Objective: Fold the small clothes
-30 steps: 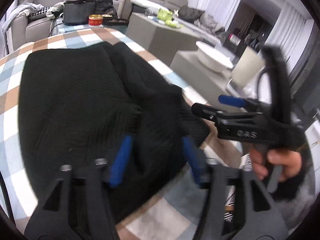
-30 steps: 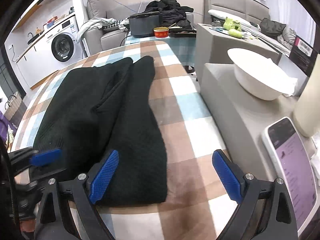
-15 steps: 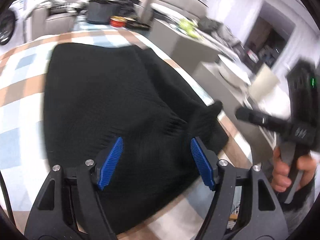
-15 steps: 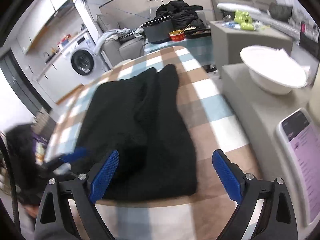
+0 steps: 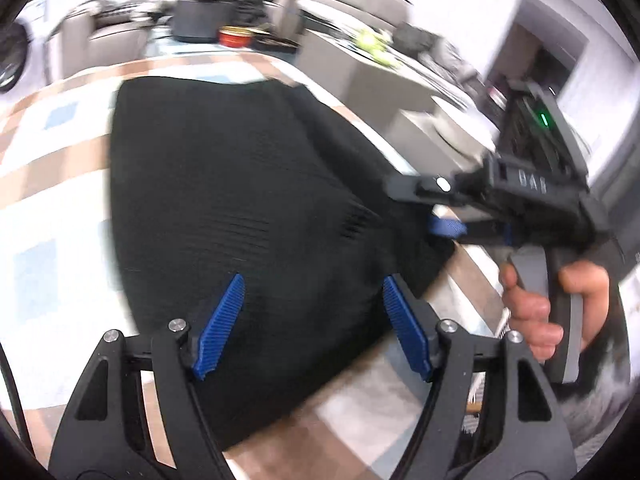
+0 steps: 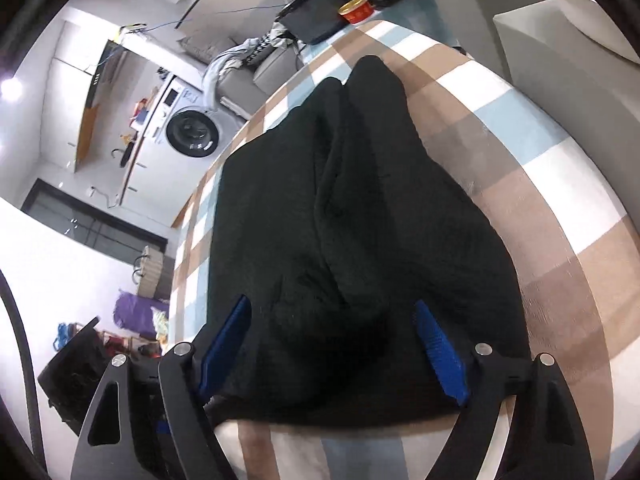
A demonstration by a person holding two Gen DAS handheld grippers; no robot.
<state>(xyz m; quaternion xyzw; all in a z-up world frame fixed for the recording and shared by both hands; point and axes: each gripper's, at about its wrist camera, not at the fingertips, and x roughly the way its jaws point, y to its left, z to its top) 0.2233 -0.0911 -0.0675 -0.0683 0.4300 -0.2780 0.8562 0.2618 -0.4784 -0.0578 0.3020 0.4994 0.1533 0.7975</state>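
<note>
we had both grippers — left gripper [image 5: 310,322] and right gripper [image 6: 334,346], jaws apart and the right's just narrowing, holding nothing — at the near hem of the black garment [image 6: 360,220], its length running away from us.

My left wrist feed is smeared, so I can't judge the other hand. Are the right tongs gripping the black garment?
Observer: No. The right tongs are open, their jaws having just been closing a little. The near hem of the black garment lies between the pads, which stand well apart.
Operator: Does the cloth lie flat there?
Observer: No. A raised fold runs lengthwise up its middle, and the far end splits into two rounded lobes.
Operator: Any room to its right?
Observer: Yes, bare checked tablecloth lies along the garment's right edge.
</note>
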